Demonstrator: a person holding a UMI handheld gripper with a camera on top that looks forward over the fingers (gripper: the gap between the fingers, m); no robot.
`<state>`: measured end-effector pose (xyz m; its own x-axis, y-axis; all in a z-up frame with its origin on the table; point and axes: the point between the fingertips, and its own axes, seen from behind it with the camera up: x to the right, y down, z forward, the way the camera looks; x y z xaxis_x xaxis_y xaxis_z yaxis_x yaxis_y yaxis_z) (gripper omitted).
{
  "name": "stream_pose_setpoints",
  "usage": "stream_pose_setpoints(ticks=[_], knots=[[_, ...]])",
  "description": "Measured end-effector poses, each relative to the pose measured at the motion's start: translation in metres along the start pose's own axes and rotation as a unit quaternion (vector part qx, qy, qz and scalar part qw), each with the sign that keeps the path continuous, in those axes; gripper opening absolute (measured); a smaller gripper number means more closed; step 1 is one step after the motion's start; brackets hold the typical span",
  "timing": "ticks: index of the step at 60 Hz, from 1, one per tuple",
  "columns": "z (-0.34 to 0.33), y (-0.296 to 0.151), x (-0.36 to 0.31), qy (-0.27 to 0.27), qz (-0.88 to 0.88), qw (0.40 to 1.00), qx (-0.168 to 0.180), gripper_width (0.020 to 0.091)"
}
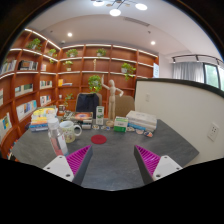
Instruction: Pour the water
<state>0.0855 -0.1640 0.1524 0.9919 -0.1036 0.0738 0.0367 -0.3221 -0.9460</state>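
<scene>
Down at the bottom of the frame, the gripper [110,160] is spread wide with nothing between its 2 pink pads [147,158], just bare grey table [115,165]. Left of center, past the left finger, there's a clear bottle [56,137] standing upright, with a white mug [70,129] just behind it. A small red coaster [98,140] lies flat mid-table. Wooden bookshelves [60,70] fill the wall in the upper left.
</scene>
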Motion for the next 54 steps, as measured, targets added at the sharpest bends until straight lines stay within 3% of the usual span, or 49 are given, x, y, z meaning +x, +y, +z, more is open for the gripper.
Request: stream_pose_setpoints(ticks=[8,9,11,15,24,34,44,48,51,53,54], knots=[[-0.008,0.038,-0.035,-0.034,-0.006,0.999,-0.005,0.0884],[-0.009,0.021,-0.039,-0.042,-0.007,0.999,-0.006,0.0887],[-0.009,0.050,-0.060,-0.059,-0.002,0.998,0.001,0.0887],[-0.009,0.066,-0.096,-0.094,0.013,0.995,0.006,0.0888],[0.008,0.067,-0.164,-0.145,0.053,0.988,0.017,0.0891],[0.045,0.037,-0.192,-0.112,0.022,0.991,0.066,0.0888],[0.081,0.025,-0.210,-0.103,0.009,0.993,0.064,0.0848],[0.093,0.021,-0.210,-0.094,0.012,0.993,0.064,0.0771],[0.099,0.017,-0.211,-0.089,0.009,0.993,0.072,0.0658],[0.103,0.016,-0.207,-0.076,0.010,0.994,0.076,0.0499],[0.104,0.016,-0.206,-0.073,0.013,0.994,0.077,0.0498]])
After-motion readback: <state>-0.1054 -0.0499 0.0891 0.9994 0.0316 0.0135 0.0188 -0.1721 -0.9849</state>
